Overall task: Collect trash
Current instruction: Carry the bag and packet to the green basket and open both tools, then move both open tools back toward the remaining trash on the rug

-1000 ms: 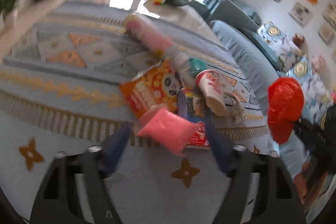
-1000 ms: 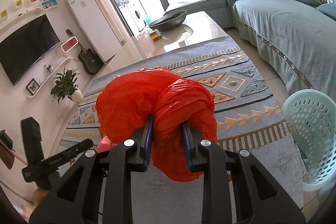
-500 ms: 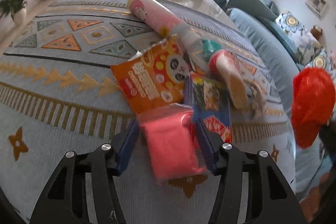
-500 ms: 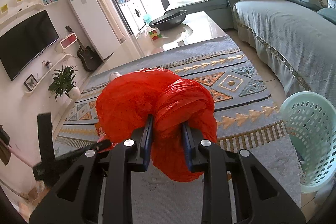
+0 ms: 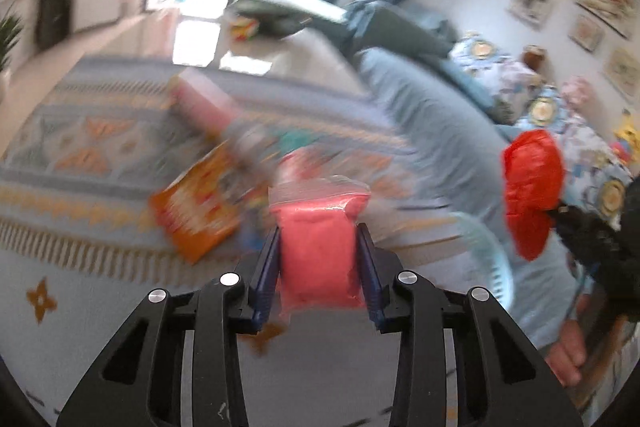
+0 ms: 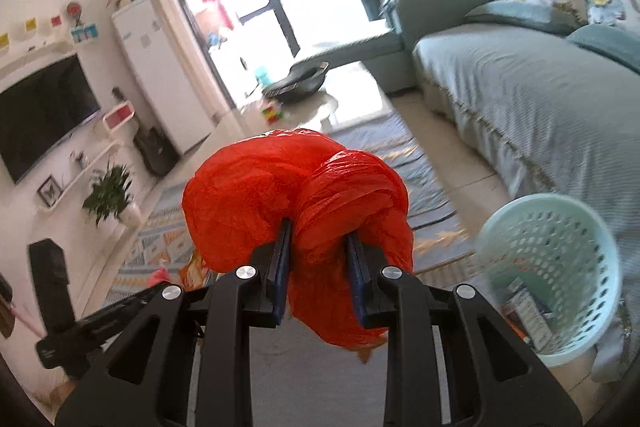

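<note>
My left gripper (image 5: 318,231) is shut on a pink plastic pouch (image 5: 318,243) and holds it above the rug. Behind it, blurred, lie an orange snack bag (image 5: 196,203), a pink tube (image 5: 204,103) and other wrappers on the rug. My right gripper (image 6: 318,239) is shut on a crumpled red plastic bag (image 6: 296,195), which also shows at the right of the left wrist view (image 5: 530,187). A pale green perforated basket (image 6: 552,267) stands on the floor at the right, with some packaging inside.
A patterned rug (image 5: 80,155) covers the floor. A grey-blue sofa (image 6: 540,91) with flowered cushions runs along the right. A low table (image 6: 304,103) with a dark bowl stands by the window. A TV, shelves and a plant line the left wall.
My left gripper has closed on the pink pouch and lifted it off the rug, swinging right. My right gripper, still holding the red bag, has moved up and toward the basket.
</note>
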{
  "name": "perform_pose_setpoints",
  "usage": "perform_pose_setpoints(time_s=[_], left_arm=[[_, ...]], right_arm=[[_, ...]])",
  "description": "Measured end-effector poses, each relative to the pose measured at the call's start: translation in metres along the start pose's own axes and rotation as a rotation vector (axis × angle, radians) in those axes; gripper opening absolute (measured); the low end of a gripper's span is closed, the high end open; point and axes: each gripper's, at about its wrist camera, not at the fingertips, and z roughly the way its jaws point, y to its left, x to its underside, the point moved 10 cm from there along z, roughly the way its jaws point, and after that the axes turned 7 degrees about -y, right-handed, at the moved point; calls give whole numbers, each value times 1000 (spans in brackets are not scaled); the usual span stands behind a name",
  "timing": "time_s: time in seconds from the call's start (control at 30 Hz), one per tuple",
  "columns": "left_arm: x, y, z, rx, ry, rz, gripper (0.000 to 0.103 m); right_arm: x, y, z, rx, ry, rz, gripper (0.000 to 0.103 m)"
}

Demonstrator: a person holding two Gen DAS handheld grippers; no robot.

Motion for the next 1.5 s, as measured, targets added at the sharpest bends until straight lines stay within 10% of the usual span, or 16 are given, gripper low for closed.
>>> perform_pose_setpoints(time_s=[0.3, 0.67, 0.87, 1.03, 1.5], left_arm=[[-28, -157, 33, 273, 16, 172, 35], [17, -257, 130, 390, 193, 297, 35], [46, -269, 166, 404, 300, 284, 37], [56, -268, 172, 409, 318, 268, 70], [27, -241, 138, 433, 260, 191, 73]], right_arm=[[-24, -97, -39, 296, -77, 40, 22], [21, -212, -29, 495, 33, 216, 23], [55, -247, -15, 545, 130, 289, 27], [72, -263, -13, 537, 164, 367, 49], [44, -208, -12, 440, 116, 258, 50]])
